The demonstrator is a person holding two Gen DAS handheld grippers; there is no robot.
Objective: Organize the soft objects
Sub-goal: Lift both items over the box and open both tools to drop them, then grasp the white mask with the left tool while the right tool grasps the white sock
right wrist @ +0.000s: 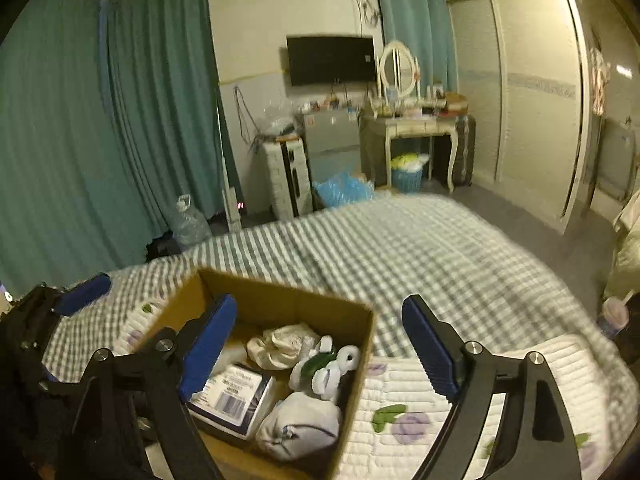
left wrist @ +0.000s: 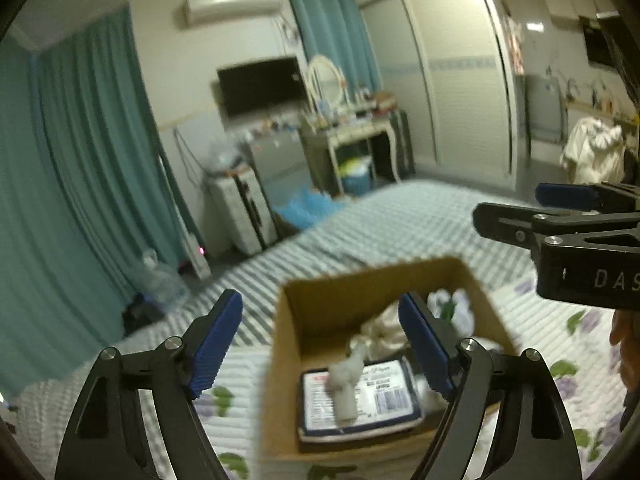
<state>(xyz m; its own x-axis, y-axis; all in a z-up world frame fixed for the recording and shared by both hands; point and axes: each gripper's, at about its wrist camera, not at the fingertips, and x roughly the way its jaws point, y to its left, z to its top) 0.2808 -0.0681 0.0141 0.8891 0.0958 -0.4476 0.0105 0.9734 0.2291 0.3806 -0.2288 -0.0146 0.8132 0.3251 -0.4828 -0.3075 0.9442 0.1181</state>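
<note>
On the bed, a cardboard box [right wrist: 352, 320] sits on a flowered quilt [right wrist: 420, 412], and it serves as the landmark. Inside it lie the soft things: a cream cloth bundle [right wrist: 280, 346] toward the far wall, a white and green plush toy [right wrist: 326, 366] against the right wall, a grey-white fabric bundle [right wrist: 298, 426] nearest the camera, and a flat wrapped packet with a barcode label [right wrist: 234, 398] on the left side of the floor.

The left gripper [left wrist: 320, 344] hangs over the box's near left side with its jaws spread wide and nothing between them; the right gripper [right wrist: 320, 348] hovers over the box's right wall, jaws likewise parted and empty.

These pieces look light and limp, so they should crush and sag when pinched. A pinch at the thick middle of a bundle probably grips better than a loose edge, which may slip out. The plush toy seems best taken across its body. The packet looks smooth and flat, likely slippery, and harder to lift from the floor of the box.

Beyond the box, a grey checked bedspread [right wrist: 400, 248] covers the mattress. Past the bed's far end stand teal curtains [right wrist: 152, 92], a dressing table [right wrist: 412, 128] with an oval mirror, a wall-mounted television [right wrist: 330, 60] and a sliding wardrobe [right wrist: 532, 92].
</note>
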